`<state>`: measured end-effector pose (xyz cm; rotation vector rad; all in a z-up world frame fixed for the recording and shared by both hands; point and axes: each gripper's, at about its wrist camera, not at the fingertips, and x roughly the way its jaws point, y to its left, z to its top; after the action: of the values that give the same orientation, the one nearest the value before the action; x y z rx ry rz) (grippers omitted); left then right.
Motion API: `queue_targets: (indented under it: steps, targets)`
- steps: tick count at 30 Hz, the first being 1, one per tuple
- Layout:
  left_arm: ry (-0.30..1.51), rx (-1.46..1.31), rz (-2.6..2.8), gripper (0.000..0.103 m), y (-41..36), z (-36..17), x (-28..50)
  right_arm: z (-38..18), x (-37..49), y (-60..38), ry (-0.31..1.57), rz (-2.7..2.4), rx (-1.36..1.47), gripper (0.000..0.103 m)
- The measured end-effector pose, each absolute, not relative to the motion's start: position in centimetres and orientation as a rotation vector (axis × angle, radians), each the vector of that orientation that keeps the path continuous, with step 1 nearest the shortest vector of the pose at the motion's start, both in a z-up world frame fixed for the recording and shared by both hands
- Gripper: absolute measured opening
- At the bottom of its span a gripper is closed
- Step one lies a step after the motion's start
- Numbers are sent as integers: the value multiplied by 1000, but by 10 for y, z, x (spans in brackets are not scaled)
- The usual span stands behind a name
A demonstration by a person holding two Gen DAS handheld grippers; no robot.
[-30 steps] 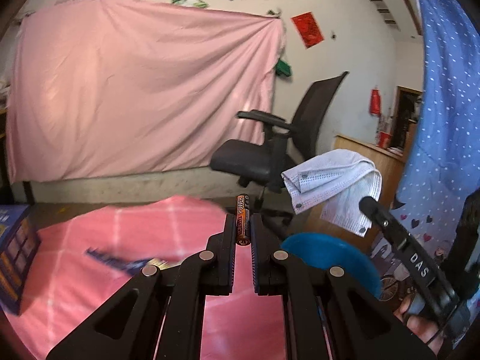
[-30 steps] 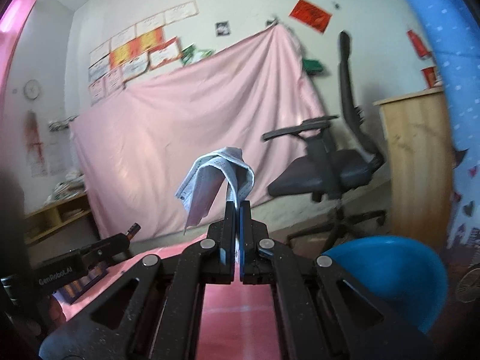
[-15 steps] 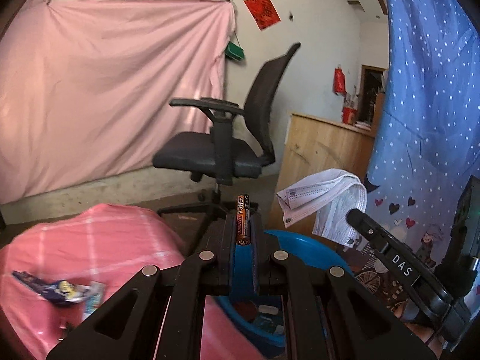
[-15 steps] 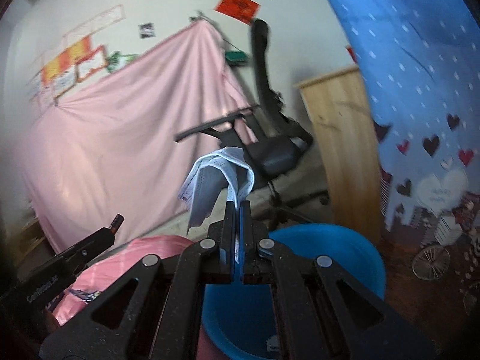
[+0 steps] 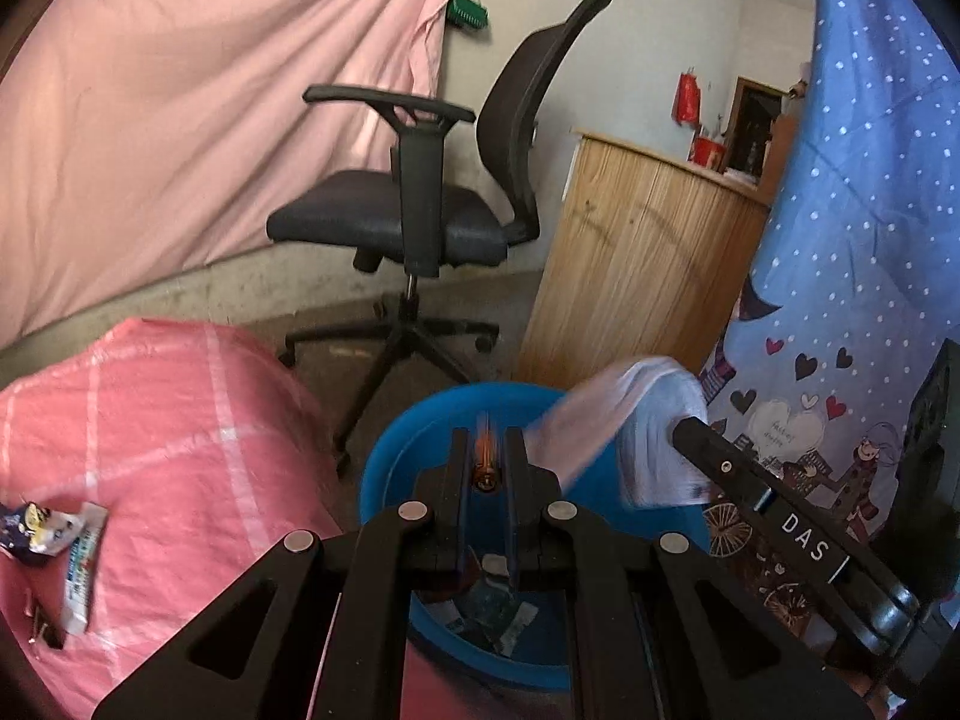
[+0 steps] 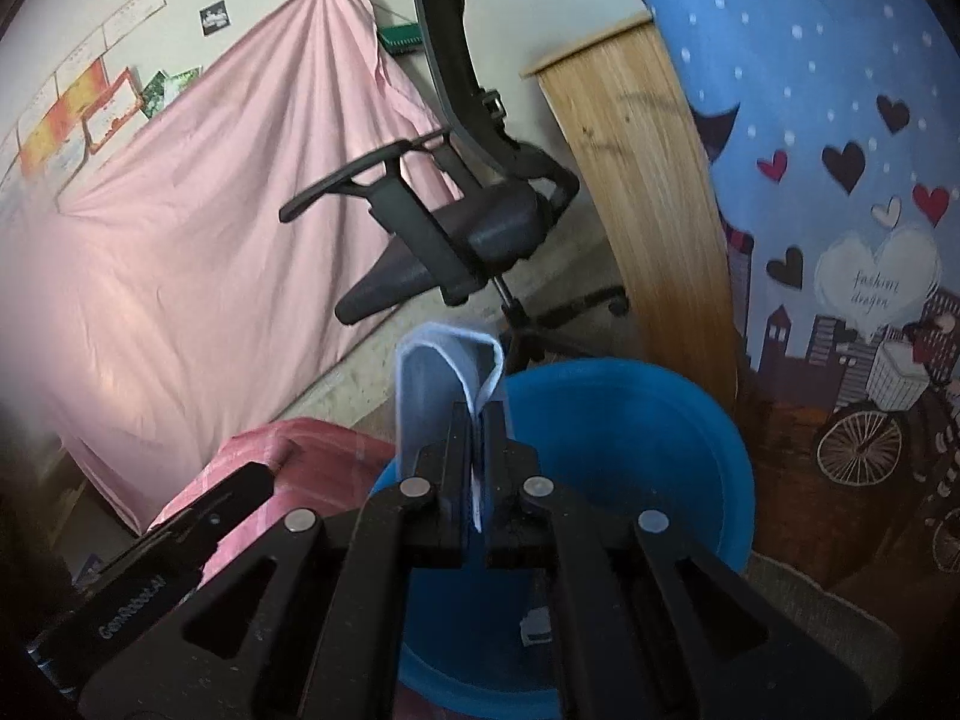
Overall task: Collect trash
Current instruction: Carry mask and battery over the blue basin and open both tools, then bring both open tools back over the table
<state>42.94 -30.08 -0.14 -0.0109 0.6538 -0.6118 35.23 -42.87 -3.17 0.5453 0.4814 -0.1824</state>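
Note:
My left gripper hangs over the blue bin. Its jaws have parted a little, and the orange and black battery between them is blurred; I cannot tell whether they still grip it. My right gripper is shut on a folded white face mask above the same bin. The mask and the right gripper also show in the left wrist view, at the right. Scraps of trash lie in the bottom of the bin.
A pink checked tablecloth at left carries wrappers and a small pack. A black office chair and a wooden cabinet stand behind the bin. A blue curtain hangs at right.
Both grippers have swung right and down, from over the pink table to above the blue bin. The left jaws have opened slightly and the battery now sits lower between them, blurred.

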Motion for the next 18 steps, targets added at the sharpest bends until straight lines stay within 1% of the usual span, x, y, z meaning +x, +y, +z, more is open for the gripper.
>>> queue_targets:
  steps: [6,13,16,18]
  targets:
    - [703,25,-589,7,-308,-12,434,-37,355,-427,513,-157,555,32]
    - [705,25,-580,9,-306,-15,432,-38,359,-426,533,-159,556,34]
    - [702,15,-573,11,-301,-13,433,-38,360,-428,532,-163,562,41]
    - [697,7,-565,12,-298,-12,434,-38,360,-429,530,-163,564,51]
